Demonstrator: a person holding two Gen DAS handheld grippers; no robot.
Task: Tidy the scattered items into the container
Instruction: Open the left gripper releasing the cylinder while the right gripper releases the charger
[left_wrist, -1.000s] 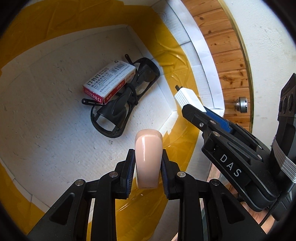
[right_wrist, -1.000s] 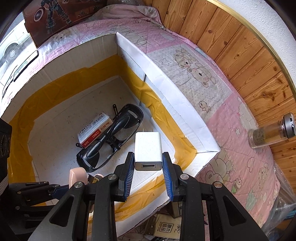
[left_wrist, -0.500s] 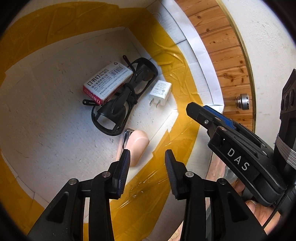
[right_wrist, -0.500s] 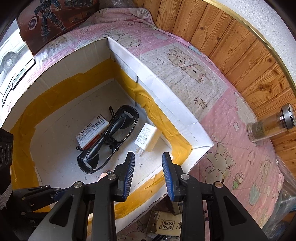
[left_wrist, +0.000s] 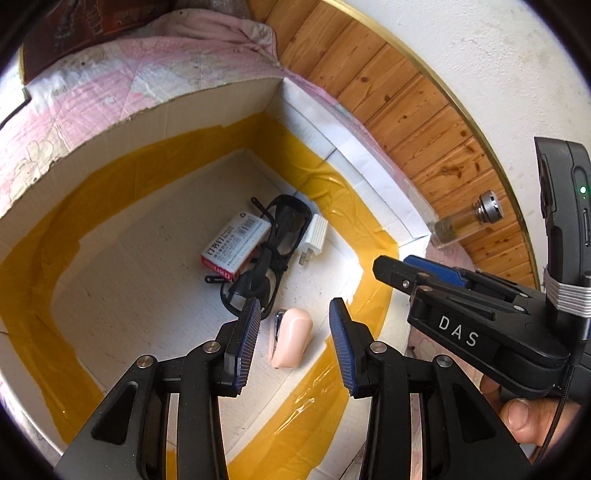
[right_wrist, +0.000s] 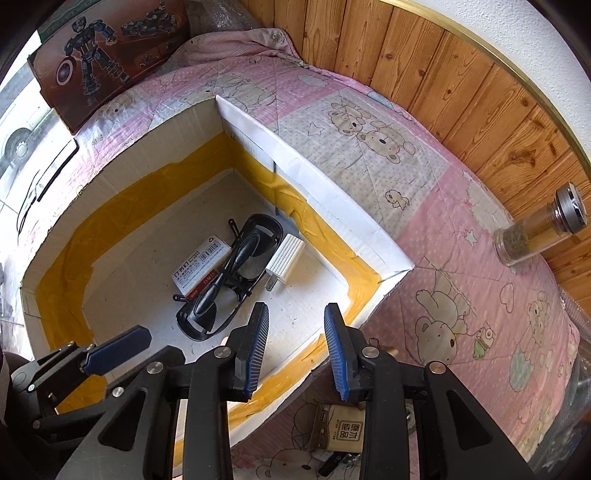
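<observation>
The white cardboard box with yellow tape inside holds all the items. A red-and-white staple box, black glasses and a white charger plug lie together on its floor. A small pink item with a metal edge lies nearer, by the near wall. My left gripper hangs open above the pink item, apart from it. My right gripper is open and empty over the box's near right corner. The charger lies below and beyond it, beside the glasses.
The box stands on a pink bear-print quilt. A glass bottle with a metal lid lies by the wooden wall at the right. A toy carton with a robot picture stands at the back. A small brown packet lies outside the box, under my right gripper.
Left gripper opened and dropped the pink item onto the box floor, then rose. Right gripper let go of the white charger, which now lies beside the glasses.
</observation>
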